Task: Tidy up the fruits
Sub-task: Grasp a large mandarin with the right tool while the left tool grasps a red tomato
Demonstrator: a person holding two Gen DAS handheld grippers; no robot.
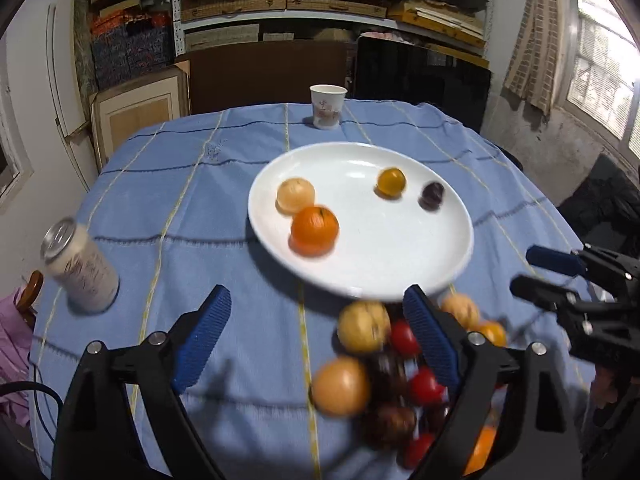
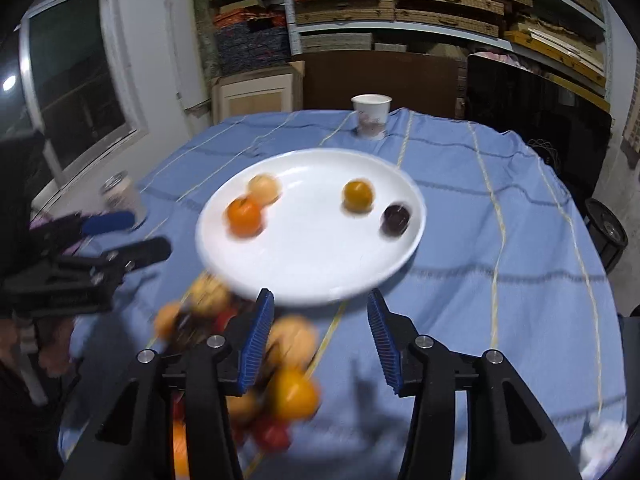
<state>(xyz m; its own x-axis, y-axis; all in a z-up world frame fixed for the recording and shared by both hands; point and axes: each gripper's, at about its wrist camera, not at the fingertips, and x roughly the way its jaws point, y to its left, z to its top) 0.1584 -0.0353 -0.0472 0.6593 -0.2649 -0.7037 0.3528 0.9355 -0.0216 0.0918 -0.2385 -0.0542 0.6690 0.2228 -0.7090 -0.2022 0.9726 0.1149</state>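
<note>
Both empty: left gripper [image 1: 316,336] gaping wide, right gripper [image 2: 320,340] parted, below white plate [image 1: 400,280] at centre frame.

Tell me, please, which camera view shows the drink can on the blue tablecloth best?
The left wrist view: the can stands large and whole there, its lid and printed side visible. In the right wrist view the can is small, blurred and partly hidden behind the left hand-held gripper.

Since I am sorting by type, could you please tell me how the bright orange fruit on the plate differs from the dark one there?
The orange fruit is bigger and bright orange; the dark fruit is smaller and purplish-black. The orange fruit touches a pale fruit; the dark fruit sits alone near the opposite rim. Both are round and rest on the white plate.
</note>
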